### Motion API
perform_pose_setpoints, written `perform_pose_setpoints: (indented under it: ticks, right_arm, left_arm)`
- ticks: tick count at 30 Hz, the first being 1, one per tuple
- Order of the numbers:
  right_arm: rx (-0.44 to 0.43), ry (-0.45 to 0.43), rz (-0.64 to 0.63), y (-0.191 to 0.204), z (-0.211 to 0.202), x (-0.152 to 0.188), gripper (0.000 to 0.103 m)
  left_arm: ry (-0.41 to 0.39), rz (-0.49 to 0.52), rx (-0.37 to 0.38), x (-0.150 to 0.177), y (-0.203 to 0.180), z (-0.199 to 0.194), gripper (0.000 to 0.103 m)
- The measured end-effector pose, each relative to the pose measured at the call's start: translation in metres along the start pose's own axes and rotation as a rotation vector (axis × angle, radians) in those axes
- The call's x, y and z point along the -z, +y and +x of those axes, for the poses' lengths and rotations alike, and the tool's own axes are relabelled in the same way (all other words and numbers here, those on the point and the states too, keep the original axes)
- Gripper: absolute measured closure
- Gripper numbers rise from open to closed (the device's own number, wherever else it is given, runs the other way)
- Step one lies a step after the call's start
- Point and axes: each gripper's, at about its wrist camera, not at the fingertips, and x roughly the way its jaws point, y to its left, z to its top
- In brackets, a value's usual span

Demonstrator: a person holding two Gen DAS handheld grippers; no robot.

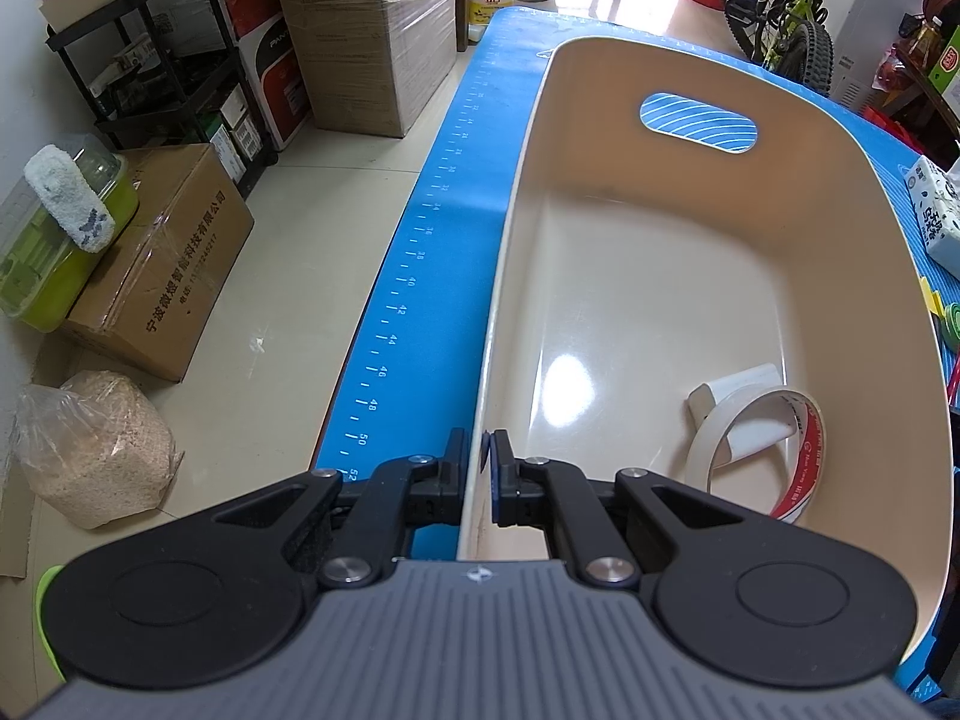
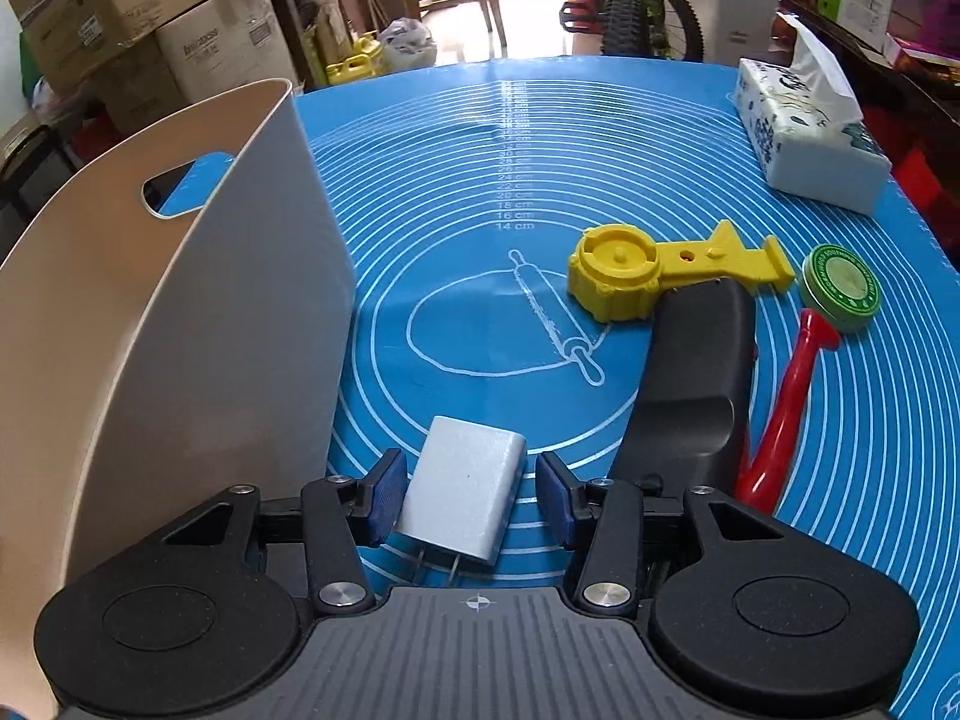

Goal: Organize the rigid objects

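My left gripper is shut on the near left rim of a beige bin that stands on the blue mat. Inside the bin lie a roll of tape and a white block. In the right wrist view the bin is on the left. My right gripper is open around a white plug adapter lying on the mat; its pads stand close beside it, apart from it. Further right lie a yellow plastic part, a black device, a red handle and a green round tin.
A tissue box stands at the back right of the blue mat. Beyond the table's left edge are cardboard boxes, a black shelf cart and a bag of grain on the floor. A bicycle stands behind the table.
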Motion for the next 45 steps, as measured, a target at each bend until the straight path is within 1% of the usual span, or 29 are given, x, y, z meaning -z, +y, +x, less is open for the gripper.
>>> perform_pose_setpoints:
  ticks: [1, 2, 4, 7, 16, 23, 28, 32, 35, 39, 45]
  right_arm:
    - [0.009, -0.003, -0.007, 0.001, 0.0, 0.001, 0.047]
    - [0.013, -0.005, -0.014, 0.002, 0.0, 0.001, 0.056]
    - [0.015, -0.014, -0.037, 0.007, -0.002, 0.004, 0.057]
    - [0.008, -0.023, -0.031, 0.007, -0.005, 0.006, 0.06]
    - [0.007, -0.1, -0.003, -0.005, -0.029, 0.0, 0.06]
    - [-0.002, -0.203, -0.017, -0.003, -0.066, -0.014, 0.06]
    - [-0.049, -0.288, -0.025, 0.008, -0.099, -0.025, 0.06]
    - [-0.107, -0.329, -0.07, 0.027, -0.12, -0.031, 0.06]
    - [-0.146, -0.337, -0.123, 0.047, -0.127, -0.032, 0.06]
    - [-0.164, -0.347, -0.182, 0.072, -0.129, -0.028, 0.06]
    - [-0.197, -0.267, -0.251, 0.105, -0.112, -0.015, 0.06]
  left_arm:
    - [0.0, 0.0, -0.001, 0.0, 0.0, 0.0, 0.095]
    - [-0.001, 0.001, 0.0, 0.0, -0.001, 0.0, 0.095]
    - [-0.002, 0.002, 0.0, 0.0, -0.001, -0.001, 0.095]
    - [-0.003, 0.002, 0.002, 0.0, -0.001, 0.0, 0.095]
    - [-0.003, 0.002, 0.001, 0.0, -0.002, 0.0, 0.095]
    - [-0.003, 0.002, 0.001, 0.0, -0.002, 0.001, 0.095]
    - [-0.003, 0.002, 0.001, 0.0, -0.002, 0.001, 0.095]
    - [-0.003, 0.002, 0.001, 0.0, -0.002, 0.001, 0.095]
    - [-0.003, 0.002, 0.001, 0.0, -0.002, 0.001, 0.095]
    - [-0.004, 0.004, 0.0, 0.0, -0.002, 0.001, 0.095]
    - [-0.004, 0.005, -0.001, -0.001, -0.001, 0.001, 0.095]
